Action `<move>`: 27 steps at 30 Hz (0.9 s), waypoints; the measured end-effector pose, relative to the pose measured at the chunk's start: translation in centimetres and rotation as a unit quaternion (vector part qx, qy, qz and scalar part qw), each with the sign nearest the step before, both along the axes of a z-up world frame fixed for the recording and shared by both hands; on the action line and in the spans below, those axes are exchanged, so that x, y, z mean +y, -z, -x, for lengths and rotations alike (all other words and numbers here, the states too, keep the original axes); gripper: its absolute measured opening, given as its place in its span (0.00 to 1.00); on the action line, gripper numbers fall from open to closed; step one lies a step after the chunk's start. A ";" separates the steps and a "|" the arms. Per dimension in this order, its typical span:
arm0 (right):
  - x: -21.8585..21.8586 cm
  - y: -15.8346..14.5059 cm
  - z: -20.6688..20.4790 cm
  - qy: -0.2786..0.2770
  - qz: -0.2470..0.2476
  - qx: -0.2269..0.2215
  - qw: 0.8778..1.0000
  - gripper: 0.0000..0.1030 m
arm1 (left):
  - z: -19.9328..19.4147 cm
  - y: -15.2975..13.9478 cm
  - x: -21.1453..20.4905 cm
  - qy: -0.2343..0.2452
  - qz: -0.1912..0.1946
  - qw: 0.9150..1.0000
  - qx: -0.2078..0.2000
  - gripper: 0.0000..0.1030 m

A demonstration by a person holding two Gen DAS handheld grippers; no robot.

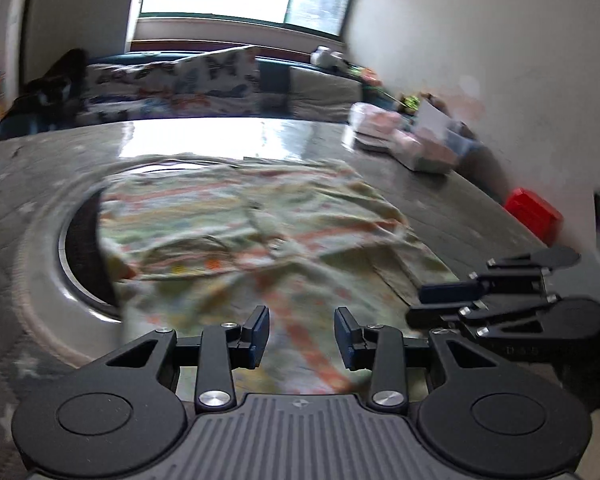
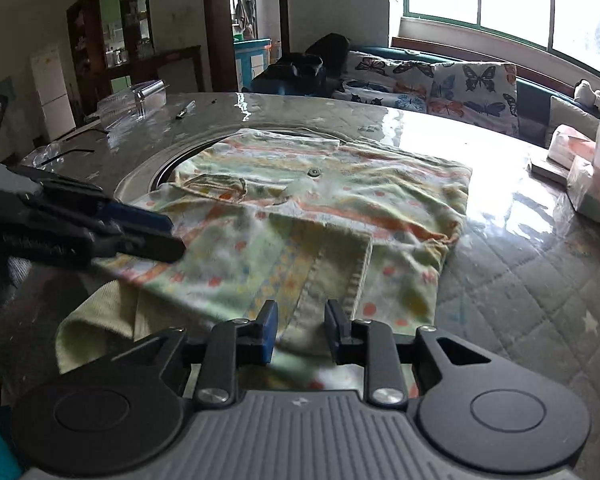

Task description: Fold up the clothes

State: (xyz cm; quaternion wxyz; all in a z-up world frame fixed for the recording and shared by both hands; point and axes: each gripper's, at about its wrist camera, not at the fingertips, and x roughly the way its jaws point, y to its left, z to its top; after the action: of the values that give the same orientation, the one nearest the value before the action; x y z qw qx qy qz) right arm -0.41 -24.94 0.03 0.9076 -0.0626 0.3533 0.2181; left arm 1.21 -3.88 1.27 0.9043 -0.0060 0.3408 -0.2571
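A pale green patterned garment (image 2: 320, 216) with orange and yellow prints lies partly folded on the table, over a round recessed ring; it also shows in the left wrist view (image 1: 252, 232). My left gripper (image 1: 302, 338) is open, just above the garment's near edge. My right gripper (image 2: 301, 328) is open, low over a folded hem at the garment's near edge. Each gripper shows in the other's view: the right gripper (image 1: 500, 300) at the garment's right side, the left gripper (image 2: 100, 228) at its left side.
A round metal ring (image 1: 60, 280) is set in the quilted, plastic-covered table (image 2: 520, 264). Tissue packs and boxes (image 1: 412, 140) and a red box (image 1: 534, 212) sit by the wall. A pen (image 2: 186, 109) and clear plastic boxes (image 2: 136, 100) lie at the far left. A butterfly-print sofa (image 2: 440, 84) stands behind.
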 end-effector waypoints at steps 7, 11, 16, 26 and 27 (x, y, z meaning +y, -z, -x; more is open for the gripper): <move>-0.3 -0.2 1.1 0.000 -0.001 -0.005 1.000 0.27 | 1.5 0.5 -1.3 0.017 -0.022 1.000 -0.002 0.38; -0.5 -1.0 1.6 -0.006 0.006 -0.015 1.000 0.34 | 2.5 -0.8 -0.2 0.007 -0.016 1.000 0.003 0.43; -1.0 -1.5 2.9 -0.010 0.022 -0.020 0.999 0.41 | 4.3 -1.6 0.7 0.002 -0.018 0.999 0.031 0.47; -1.7 -1.6 5.4 -0.032 0.064 -0.036 0.997 0.47 | 5.3 -0.5 0.8 -0.007 0.007 0.993 0.118 0.45; -1.8 -1.5 5.7 -0.035 0.068 -0.037 0.996 0.47 | 5.3 -0.4 0.8 -0.005 0.011 0.992 0.124 0.45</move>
State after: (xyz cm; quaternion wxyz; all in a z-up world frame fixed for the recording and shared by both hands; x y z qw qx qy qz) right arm -6.06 -26.72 1.54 0.9055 -0.1439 0.3314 0.2226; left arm -4.13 -3.10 1.67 0.8562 -0.0490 0.4472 -0.2539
